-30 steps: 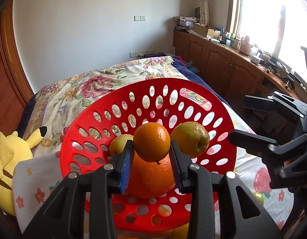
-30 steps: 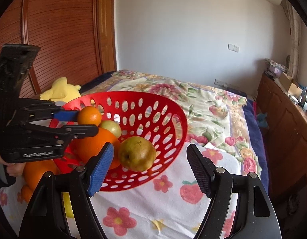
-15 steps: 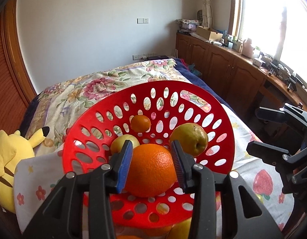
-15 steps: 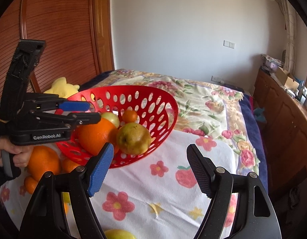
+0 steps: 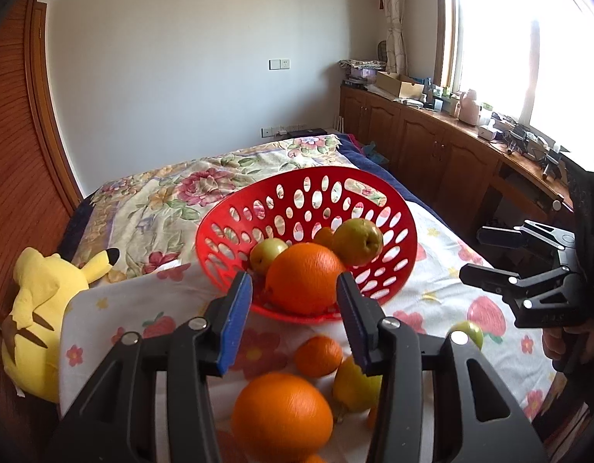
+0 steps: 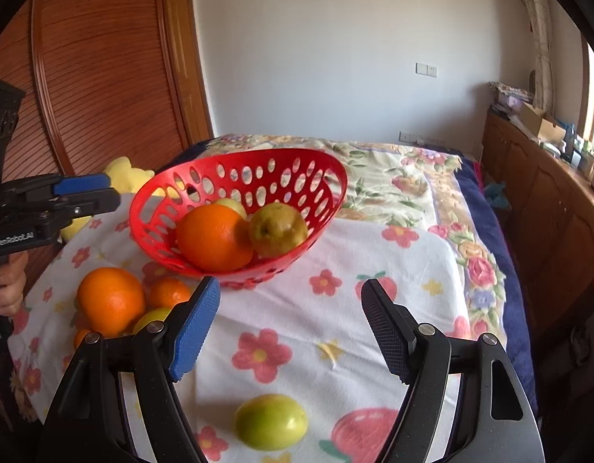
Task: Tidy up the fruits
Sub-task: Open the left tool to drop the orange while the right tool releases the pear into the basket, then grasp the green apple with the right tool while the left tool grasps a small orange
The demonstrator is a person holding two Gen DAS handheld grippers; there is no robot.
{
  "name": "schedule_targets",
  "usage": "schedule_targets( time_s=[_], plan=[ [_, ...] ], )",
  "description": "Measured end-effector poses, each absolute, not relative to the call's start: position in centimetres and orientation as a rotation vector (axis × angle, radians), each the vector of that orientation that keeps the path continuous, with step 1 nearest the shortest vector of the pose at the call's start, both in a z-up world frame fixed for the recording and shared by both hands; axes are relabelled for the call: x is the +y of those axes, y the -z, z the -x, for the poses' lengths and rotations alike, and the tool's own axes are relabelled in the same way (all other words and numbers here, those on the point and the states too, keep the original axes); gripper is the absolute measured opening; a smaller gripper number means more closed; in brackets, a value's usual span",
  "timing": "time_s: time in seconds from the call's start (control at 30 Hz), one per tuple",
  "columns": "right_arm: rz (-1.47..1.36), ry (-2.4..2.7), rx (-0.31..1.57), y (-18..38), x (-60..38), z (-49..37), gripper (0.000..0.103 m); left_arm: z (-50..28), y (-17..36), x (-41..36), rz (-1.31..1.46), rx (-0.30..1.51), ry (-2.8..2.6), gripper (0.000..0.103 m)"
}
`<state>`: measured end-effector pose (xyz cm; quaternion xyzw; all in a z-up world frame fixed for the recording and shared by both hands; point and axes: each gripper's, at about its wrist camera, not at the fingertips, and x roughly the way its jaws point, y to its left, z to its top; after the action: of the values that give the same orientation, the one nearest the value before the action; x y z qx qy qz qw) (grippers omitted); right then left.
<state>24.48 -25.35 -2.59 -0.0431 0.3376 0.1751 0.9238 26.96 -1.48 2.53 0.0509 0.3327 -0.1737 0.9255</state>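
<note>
A red perforated basket (image 5: 397,223) (image 6: 327,177) sits on the flowered cloth and holds a big orange (image 5: 304,277) (image 6: 214,237), a brownish pear (image 5: 357,236) (image 6: 277,228), a green apple (image 5: 269,253) and a small mandarin (image 5: 324,236). My left gripper (image 5: 295,303) is open and empty, pulled back in front of the basket. My right gripper (image 6: 291,322) is open and empty above the cloth. Loose fruit lies near me: a big orange (image 5: 281,416) (image 6: 110,301), a small orange (image 5: 318,355) (image 6: 168,292), a yellow fruit (image 5: 352,386) and a green apple (image 6: 271,420) (image 5: 470,332).
A yellow plush toy (image 5: 38,308) lies at the bed's left edge. A flowered quilt (image 5: 173,193) covers the bed behind the basket. Wooden cabinets (image 5: 451,154) run along the right wall; a wooden wardrobe (image 6: 104,77) stands on the left.
My left gripper let go of the small mandarin into the basket and drew back. My right gripper also drew back, so the loose fruit on the cloth came into view.
</note>
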Motion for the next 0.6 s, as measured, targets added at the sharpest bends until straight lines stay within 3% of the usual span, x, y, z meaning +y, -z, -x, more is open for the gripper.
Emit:
schedule_targets(
  time_s=[0.6],
  plan=[
    [0.129,-0.363,0.79,4.3,-23.3,-22.1,0.074,-22.9,0.5,1.8,-0.047,0.787,0.351,0.047]
  ],
)
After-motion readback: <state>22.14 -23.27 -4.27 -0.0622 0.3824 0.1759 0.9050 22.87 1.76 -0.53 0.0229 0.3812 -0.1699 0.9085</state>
